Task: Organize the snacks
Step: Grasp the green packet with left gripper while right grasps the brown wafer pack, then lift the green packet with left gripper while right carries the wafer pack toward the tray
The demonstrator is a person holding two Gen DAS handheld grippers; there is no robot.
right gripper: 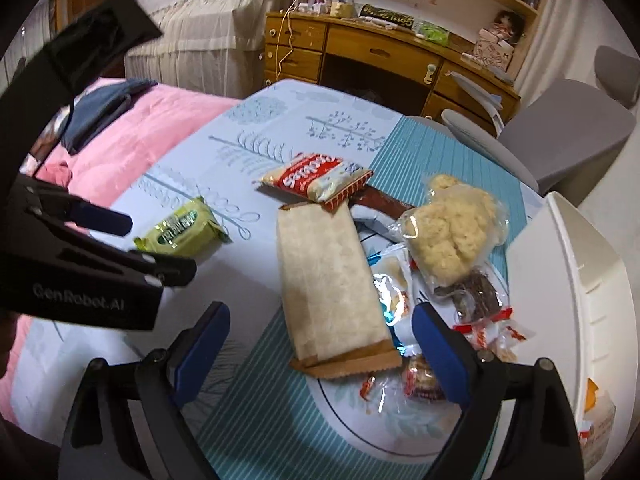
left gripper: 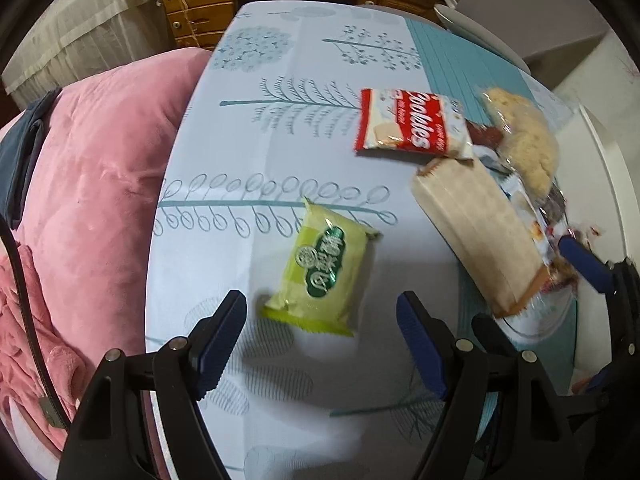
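A green snack packet (left gripper: 324,272) lies on the pale tree-print tablecloth (left gripper: 280,120). My left gripper (left gripper: 322,340) hovers open just short of it, and nothing is between its pads. A long brown paper packet (right gripper: 328,280) lies with its near end between the open jaws of my right gripper (right gripper: 322,348); the pads do not touch it. A red-and-white cookies packet (right gripper: 316,180) rests at its far end. A clear bag of pale puffed snack (right gripper: 452,232) and several small wrapped snacks (right gripper: 472,292) are piled to the right. In the right wrist view, my left gripper (right gripper: 162,247) hangs over the green packet (right gripper: 180,228).
A plate with a dark rim (right gripper: 360,432) lies under the snack pile on a teal striped mat (right gripper: 260,400). A white bin (right gripper: 560,280) stands at the right edge. A pink quilt (left gripper: 100,180) lies to the left of the table, with a wooden desk (right gripper: 380,52) and a grey chair (right gripper: 560,132) behind.
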